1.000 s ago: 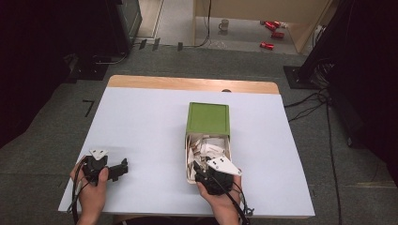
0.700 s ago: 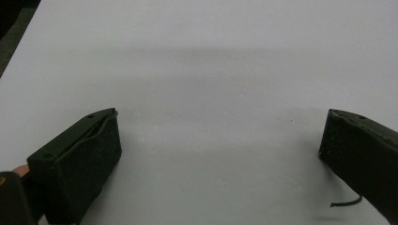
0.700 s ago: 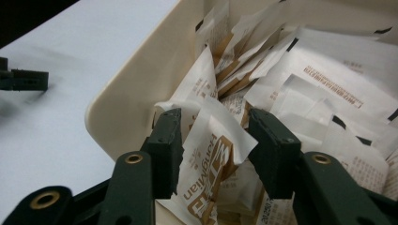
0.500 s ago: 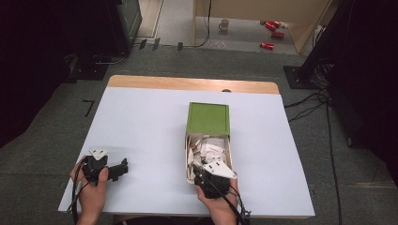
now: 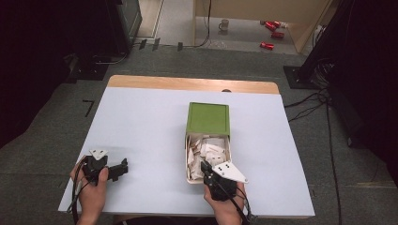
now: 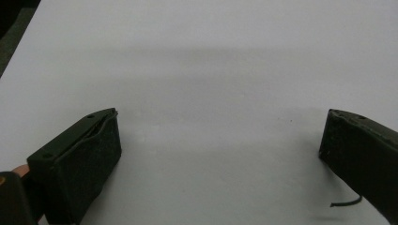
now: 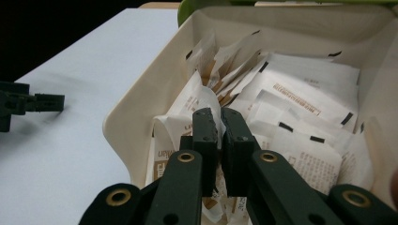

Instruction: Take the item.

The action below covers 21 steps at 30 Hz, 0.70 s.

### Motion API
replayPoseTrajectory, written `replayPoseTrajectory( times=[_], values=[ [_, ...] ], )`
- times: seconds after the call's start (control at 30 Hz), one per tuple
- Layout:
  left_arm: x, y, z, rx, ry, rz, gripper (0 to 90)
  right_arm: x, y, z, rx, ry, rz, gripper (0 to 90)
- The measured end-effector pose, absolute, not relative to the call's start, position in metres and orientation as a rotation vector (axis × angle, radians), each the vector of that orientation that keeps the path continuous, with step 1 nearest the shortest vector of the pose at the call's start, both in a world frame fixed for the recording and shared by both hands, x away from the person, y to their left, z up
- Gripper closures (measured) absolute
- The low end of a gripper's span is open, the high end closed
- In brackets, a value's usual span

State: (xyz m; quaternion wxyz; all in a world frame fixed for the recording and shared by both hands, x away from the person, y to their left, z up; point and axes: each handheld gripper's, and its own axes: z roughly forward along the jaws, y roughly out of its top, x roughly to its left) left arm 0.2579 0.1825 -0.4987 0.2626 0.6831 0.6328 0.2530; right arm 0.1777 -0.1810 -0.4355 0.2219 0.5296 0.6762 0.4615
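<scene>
Hovering right gripper [image 7: 219, 136] jaws together over box [image 7: 141, 98] packets [image 7: 300, 98] | print unreadable | left gripper [image 6: 220, 154] jaws apart

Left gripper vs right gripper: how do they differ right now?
The left gripper has its fingers wide apart over bare table; the right gripper has its fingers pressed together. The left one sits away from the box; the right one reaches into the box among paper packets. Both are black and hand-held.
</scene>
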Motion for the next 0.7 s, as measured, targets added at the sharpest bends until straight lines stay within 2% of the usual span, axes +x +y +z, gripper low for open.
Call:
replayPoseTrajectory(
  times=[0.7],
  values=[
    [0.258, 0.182, -0.499, 1.848, 1.711, 0.686, 0.0, 0.175, -0.203, -0.408, 1.459, 1.761, 1.336, 86.9]
  ],
)
